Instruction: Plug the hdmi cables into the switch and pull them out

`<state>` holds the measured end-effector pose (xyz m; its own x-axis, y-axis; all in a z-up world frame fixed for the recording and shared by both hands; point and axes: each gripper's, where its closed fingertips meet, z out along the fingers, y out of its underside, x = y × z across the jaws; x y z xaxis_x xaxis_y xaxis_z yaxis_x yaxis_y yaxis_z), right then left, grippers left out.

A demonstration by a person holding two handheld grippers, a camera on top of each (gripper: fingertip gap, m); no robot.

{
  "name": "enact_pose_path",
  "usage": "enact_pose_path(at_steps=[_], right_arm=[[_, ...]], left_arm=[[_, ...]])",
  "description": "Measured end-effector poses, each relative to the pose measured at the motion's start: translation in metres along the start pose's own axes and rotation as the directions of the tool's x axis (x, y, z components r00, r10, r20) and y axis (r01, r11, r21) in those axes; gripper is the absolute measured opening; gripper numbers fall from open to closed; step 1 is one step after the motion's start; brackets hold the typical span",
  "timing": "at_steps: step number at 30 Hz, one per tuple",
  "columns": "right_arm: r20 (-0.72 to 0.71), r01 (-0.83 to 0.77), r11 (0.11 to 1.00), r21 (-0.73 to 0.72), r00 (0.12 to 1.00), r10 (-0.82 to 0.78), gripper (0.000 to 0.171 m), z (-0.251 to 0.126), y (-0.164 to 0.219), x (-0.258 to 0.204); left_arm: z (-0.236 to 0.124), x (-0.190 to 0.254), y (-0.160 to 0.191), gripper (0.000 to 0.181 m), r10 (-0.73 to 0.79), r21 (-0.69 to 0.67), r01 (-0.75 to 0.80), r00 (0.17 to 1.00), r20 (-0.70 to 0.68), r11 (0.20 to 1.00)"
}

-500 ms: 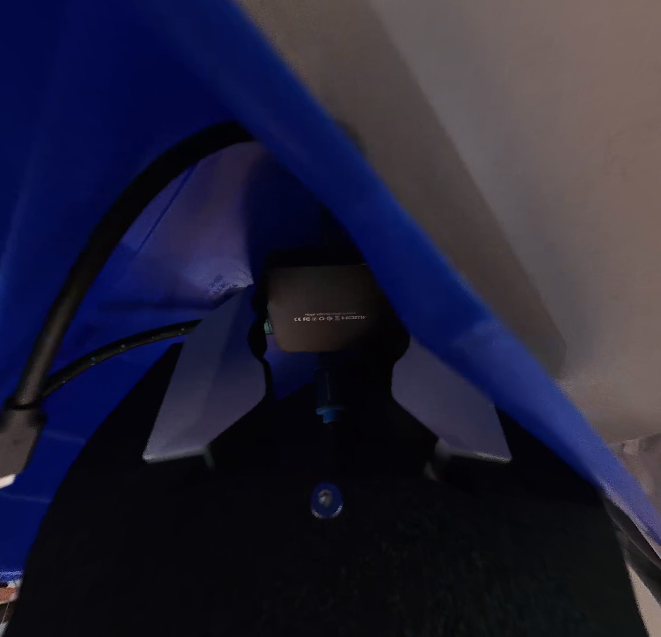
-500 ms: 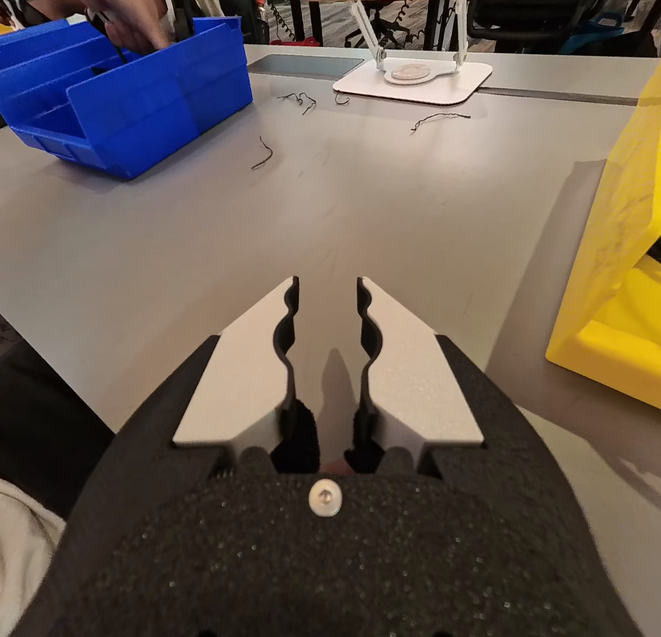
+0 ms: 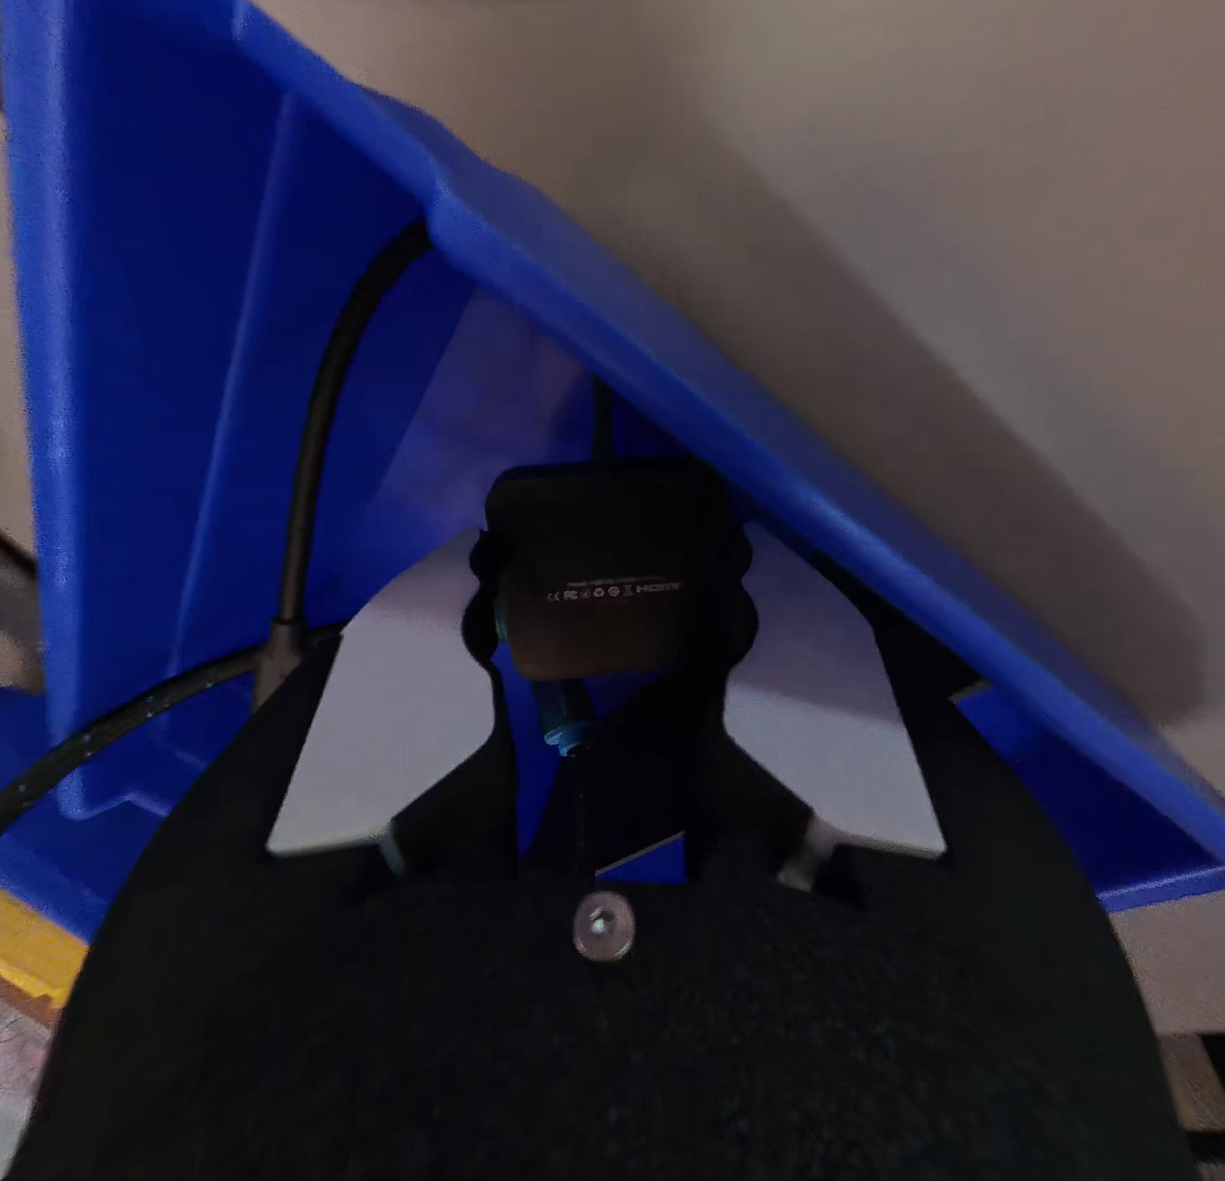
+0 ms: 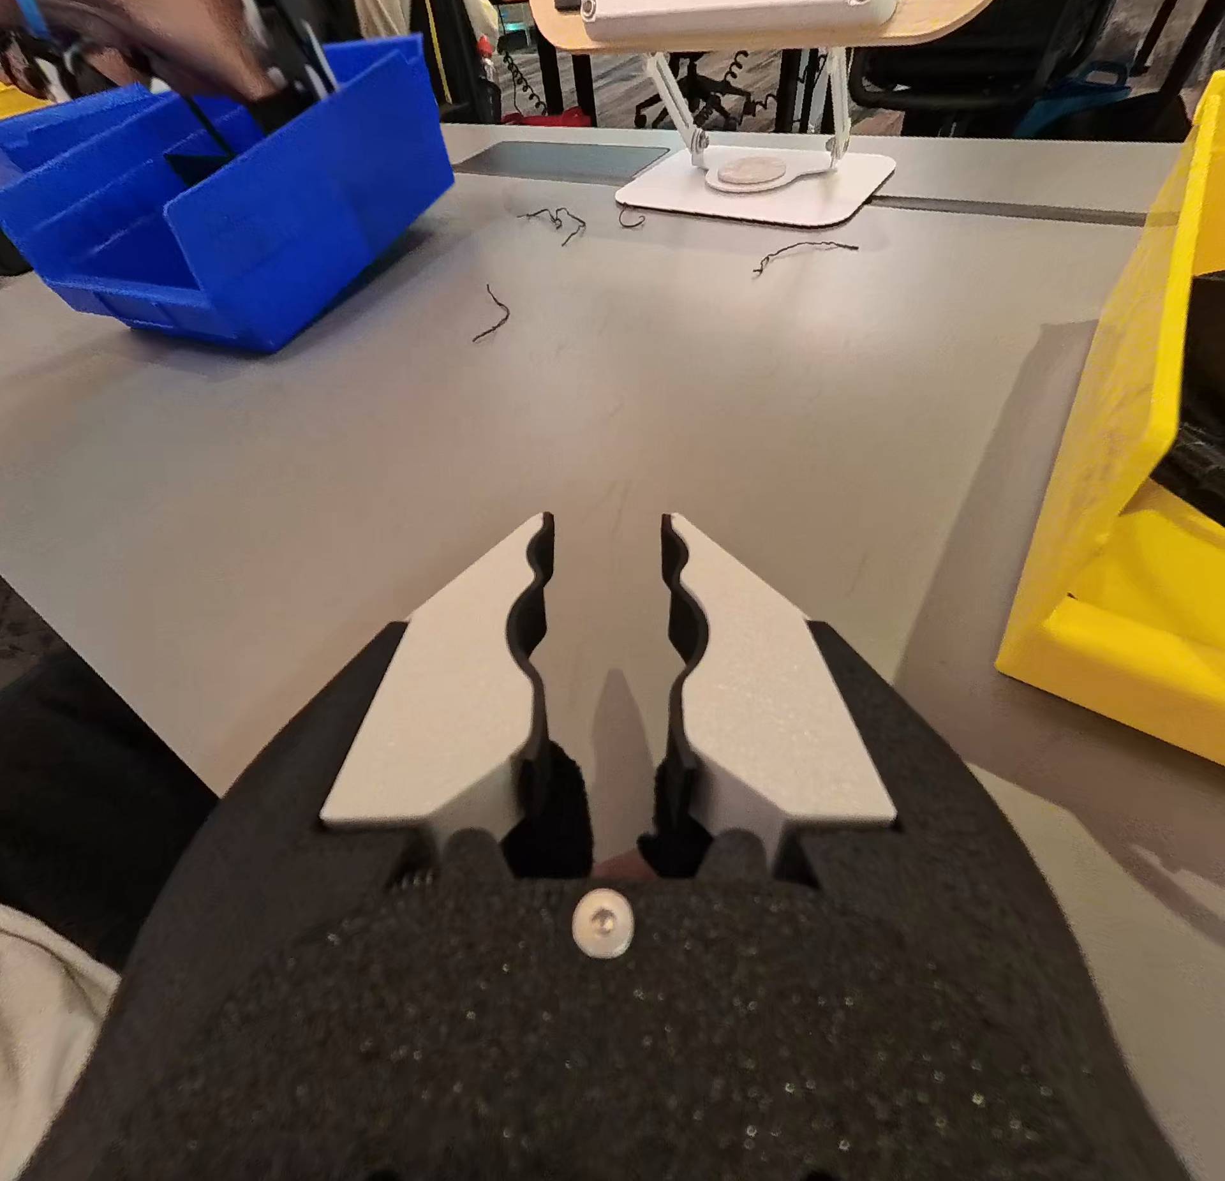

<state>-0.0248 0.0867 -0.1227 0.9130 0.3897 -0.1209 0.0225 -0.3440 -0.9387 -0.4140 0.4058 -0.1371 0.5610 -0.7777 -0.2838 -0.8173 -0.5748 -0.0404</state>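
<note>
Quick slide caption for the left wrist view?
Left gripper shut on the black HDMI switch inside the blue bin, black cables trailing alongside.

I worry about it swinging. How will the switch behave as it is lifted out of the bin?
The switch looks small, flat and rigid, so it probably stays stiff in the left tool. Its cable curves freely inside the bin, so it is likely floppy and may drag or tug. The smooth casing might slip.
</note>
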Motion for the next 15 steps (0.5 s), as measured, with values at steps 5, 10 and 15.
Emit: enact_pose_path(at_steps=[5, 10, 15], right_arm=[[0.030, 0.012, 1.000, -0.001, 0.999, -0.012, 0.031, 0.008, -0.003, -0.009], [0.109, 0.003, 1.000, 0.018, 0.994, -0.005, 0.031, 0.020, -0.019, -0.028], [0.245, -0.060, 0.996, 0.067, 0.969, 0.042, 0.031, 0.029, -0.053, -0.053]], left_arm=[[-0.050, 0.001, 0.003, 0.066, 0.072, 0.135, -0.098, 0.979, 0.188, 0.986], [-0.090, 0.012, -0.003, 0.066, 0.150, 0.216, -0.230, 0.931, 0.334, 0.949], [-0.152, 0.063, -0.036, 0.056, 0.260, 0.341, -0.468, 0.822, 0.506, 0.815]])
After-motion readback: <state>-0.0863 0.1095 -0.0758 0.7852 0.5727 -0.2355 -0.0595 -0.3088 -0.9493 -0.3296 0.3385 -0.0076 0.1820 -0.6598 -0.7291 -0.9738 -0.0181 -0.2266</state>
